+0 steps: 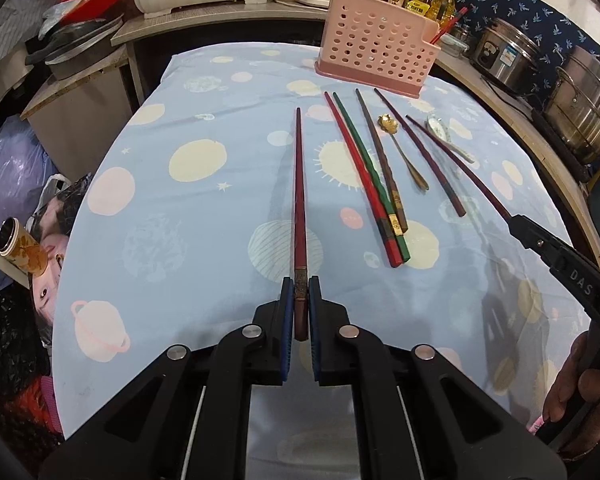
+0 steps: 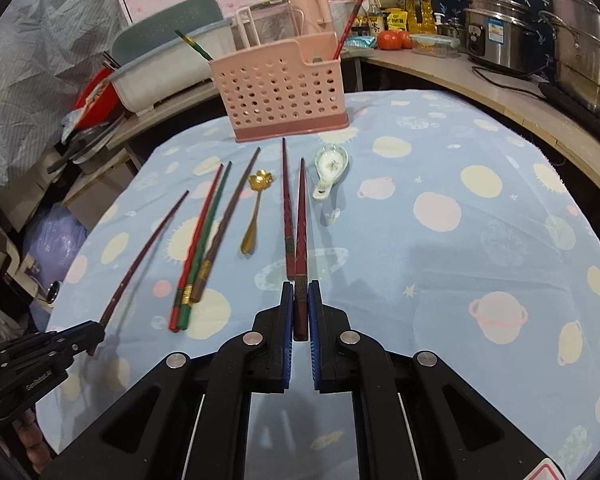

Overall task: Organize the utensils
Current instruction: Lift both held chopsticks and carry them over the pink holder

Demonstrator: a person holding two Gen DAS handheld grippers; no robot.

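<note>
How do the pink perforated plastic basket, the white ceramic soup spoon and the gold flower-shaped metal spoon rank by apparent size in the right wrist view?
1. Pink perforated plastic basket, by far the largest.
2. Gold flower-shaped metal spoon, longer but slim.
3. White ceramic soup spoon, shorter but broader; these two are close.

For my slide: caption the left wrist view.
Left hand-held gripper shut on a dark red chopstick; pink utensil basket beyond.

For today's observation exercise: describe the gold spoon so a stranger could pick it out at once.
Start at the pink perforated basket at the far end of the blue planet-print cloth. In front of it lies a row of chopsticks; the gold spoon lies among them, the only metallic piece, with a flower-shaped bowl.
</note>
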